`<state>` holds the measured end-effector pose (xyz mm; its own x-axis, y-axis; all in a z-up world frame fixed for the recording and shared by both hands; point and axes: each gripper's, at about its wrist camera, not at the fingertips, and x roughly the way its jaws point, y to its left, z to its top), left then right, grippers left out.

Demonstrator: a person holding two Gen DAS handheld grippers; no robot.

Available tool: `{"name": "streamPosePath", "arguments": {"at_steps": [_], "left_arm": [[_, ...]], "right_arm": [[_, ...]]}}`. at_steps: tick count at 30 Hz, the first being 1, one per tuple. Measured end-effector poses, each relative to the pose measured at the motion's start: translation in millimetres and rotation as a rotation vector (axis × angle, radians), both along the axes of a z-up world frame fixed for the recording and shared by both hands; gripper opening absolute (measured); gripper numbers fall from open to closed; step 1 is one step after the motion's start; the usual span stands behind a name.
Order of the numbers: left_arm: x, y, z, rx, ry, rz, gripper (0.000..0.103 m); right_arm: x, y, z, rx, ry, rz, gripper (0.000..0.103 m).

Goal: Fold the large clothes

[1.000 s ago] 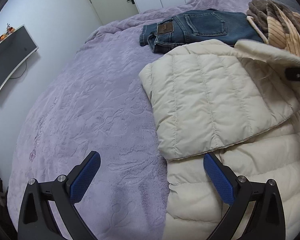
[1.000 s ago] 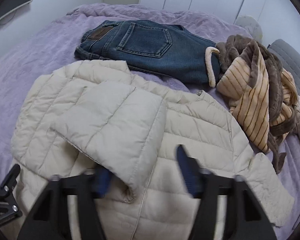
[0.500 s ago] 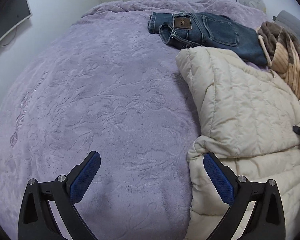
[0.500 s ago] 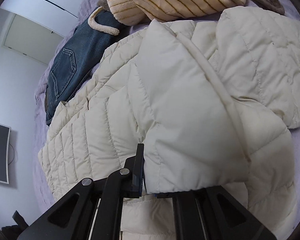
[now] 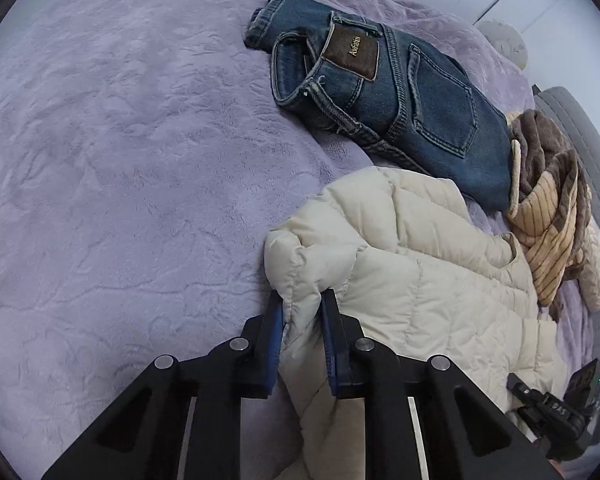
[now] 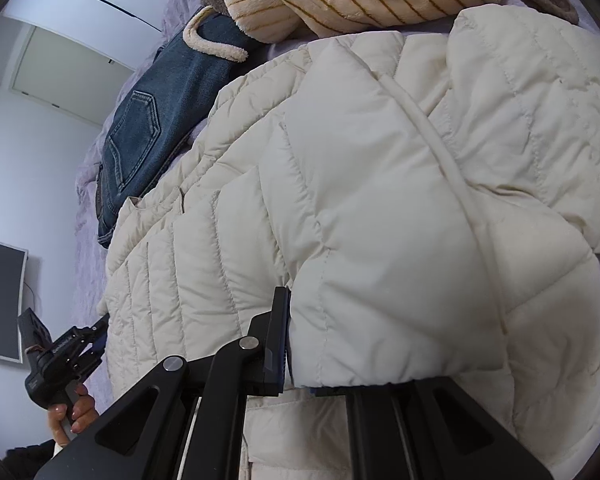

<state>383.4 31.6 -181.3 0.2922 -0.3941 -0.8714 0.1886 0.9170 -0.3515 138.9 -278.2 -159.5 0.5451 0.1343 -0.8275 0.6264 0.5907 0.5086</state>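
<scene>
A cream puffer jacket (image 5: pixel 420 288) lies spread on the purple bed cover (image 5: pixel 120 160). My left gripper (image 5: pixel 303 320) is at the jacket's left edge. Its jaws are closing, and a bunched fold of that edge is pinched between the blue pads. In the right wrist view the jacket (image 6: pixel 380 200) fills the frame. My right gripper (image 6: pixel 296 360) is shut on the hem of a folded-over flap, which drapes over and hides its right finger. The left gripper (image 6: pixel 96 336), held in a hand, shows at the jacket's far side.
Folded blue jeans (image 5: pixel 400 100) lie beyond the jacket. A brown and cream striped fleece garment (image 5: pixel 548 232) is heaped to their right. A grey headboard (image 5: pixel 580 128) edges the bed. A monitor (image 6: pixel 0 300) hangs on the wall, and white wardrobe doors stand behind.
My left gripper swung right from the bare cover to the jacket's edge and closed on a fold of it. My right gripper rolled with the flap, then stayed still.
</scene>
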Motion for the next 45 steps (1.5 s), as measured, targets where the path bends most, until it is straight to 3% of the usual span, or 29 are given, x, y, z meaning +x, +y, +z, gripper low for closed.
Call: {"name": "streamPosePath", "arguments": {"at_steps": [3, 6, 12, 13, 15, 18, 20, 22, 25, 27, 31, 34, 37, 39, 43, 45], "left_arm": [[6.0, 7.7, -5.6, 0.041, -0.014, -0.012, 0.02], [10.0, 9.3, -12.7, 0.055, -0.013, -0.018, 0.02], [6.9, 2.1, -15.4, 0.097, -0.057, -0.026, 0.02], [6.1, 3.7, -15.0, 0.096, -0.059, -0.023, 0.02], [3.8, 4.2, -13.9, 0.106, -0.066, -0.025, 0.021], [3.1, 2.3, -10.2, 0.128, -0.081, -0.042, 0.021], [2.8, -0.4, -9.0, 0.136, -0.084, -0.048, 0.021], [1.4, -1.1, -8.5, 0.143, -0.087, -0.043, 0.021], [-1.3, -2.6, -8.2, 0.161, -0.092, -0.037, 0.021], [-2.1, -3.0, -5.1, 0.179, -0.093, -0.031, 0.021], [-6.8, 8.9, 20.2, 0.178, -0.127, 0.004, 0.021], [-14.6, 27.3, 46.0, 0.172, -0.185, 0.047, 0.021], [-29.4, 29.1, 59.2, 0.122, -0.194, 0.01, 0.021], [-44.4, 16.3, 54.5, 0.115, -0.171, -0.051, 0.021], [-75.1, -20.9, 13.9, 0.225, -0.121, -0.141, 0.021], [-84.4, -28.1, -4.5, 0.269, -0.118, -0.153, 0.021]], "right_arm": [[9.5, 13.3, -1.4, 0.036, -0.021, 0.012, 0.009], [21.1, 25.1, -4.3, 0.008, -0.016, 0.021, 0.009], [13.5, 13.2, -6.1, -0.003, -0.009, 0.022, 0.008], [10.3, 10.6, -3.8, -0.008, -0.005, 0.027, 0.009], [1.3, 5.0, 1.6, -0.019, 0.017, 0.024, 0.02], [-15.4, -2.9, 16.0, -0.059, 0.063, -0.01, 0.032], [-28.3, -4.6, 33.5, -0.13, 0.08, -0.051, 0.033], [-38.8, -4.8, 52.5, -0.196, 0.041, -0.076, 0.033], [-34.3, -2.5, 67.9, -0.265, -0.001, -0.03, 0.032], [-19.8, -0.4, 60.9, -0.284, 0.026, 0.031, 0.032], [-3.8, -10.1, 14.6, -0.271, 0.153, 0.065, 0.029], [-8.2, -16.4, 9.6, -0.254, 0.134, 0.033, 0.026], [-6.2, -15.7, 9.3, -0.264, 0.136, 0.045, 0.026], [-4.4, -15.3, 9.7, -0.258, 0.136, 0.058, 0.029], [-3.2, -19.7, 16.7, -0.272, 0.148, 0.05, 0.03], [-10.2, -18.9, 27.1, -0.345, 0.174, 0.032, 0.03]]}}
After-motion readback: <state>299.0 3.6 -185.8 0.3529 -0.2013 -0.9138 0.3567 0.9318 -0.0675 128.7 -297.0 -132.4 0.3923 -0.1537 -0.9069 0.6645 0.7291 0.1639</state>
